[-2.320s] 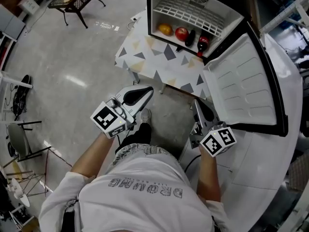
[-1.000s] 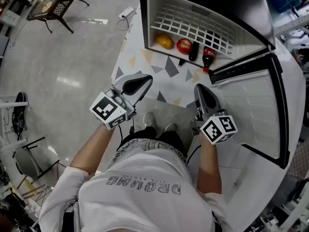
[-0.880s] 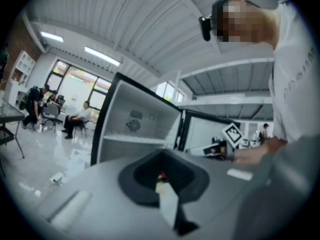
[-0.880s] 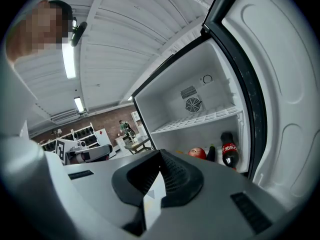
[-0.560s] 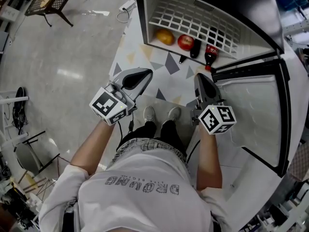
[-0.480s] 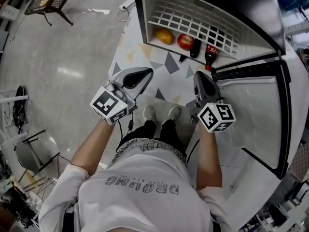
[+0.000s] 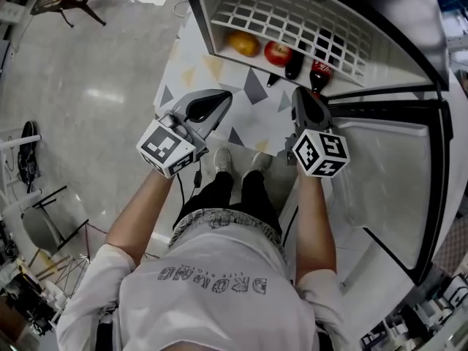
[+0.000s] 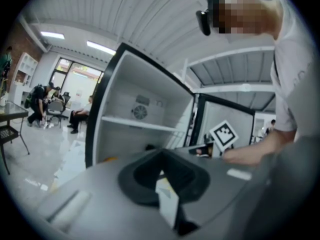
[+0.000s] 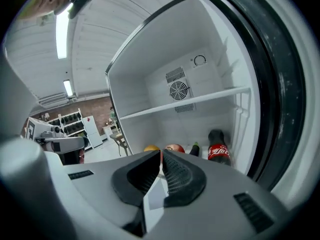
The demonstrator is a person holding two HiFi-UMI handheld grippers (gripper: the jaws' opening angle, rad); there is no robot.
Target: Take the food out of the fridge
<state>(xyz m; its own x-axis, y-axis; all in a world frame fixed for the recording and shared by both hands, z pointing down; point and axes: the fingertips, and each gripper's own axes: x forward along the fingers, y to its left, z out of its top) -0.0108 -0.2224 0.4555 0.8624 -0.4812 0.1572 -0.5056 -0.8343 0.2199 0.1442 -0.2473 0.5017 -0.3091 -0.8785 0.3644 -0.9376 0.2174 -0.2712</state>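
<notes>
Both jaw pairs pressed together and empty, my left gripper (image 7: 221,98) and right gripper (image 7: 298,93) hang before the open fridge (image 7: 203,6), whose bottom holds orange (image 7: 243,44), apple (image 7: 277,53), dark bottle (image 7: 295,63) and cola bottle (image 7: 319,72).

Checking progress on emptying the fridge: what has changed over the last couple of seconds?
The left gripper and right gripper moved forward toward the open fridge as the person stepped closer; nothing was grasped. The orange, apple, dark bottle and cola bottle stayed inside; both grippers stayed closed and empty.
</notes>
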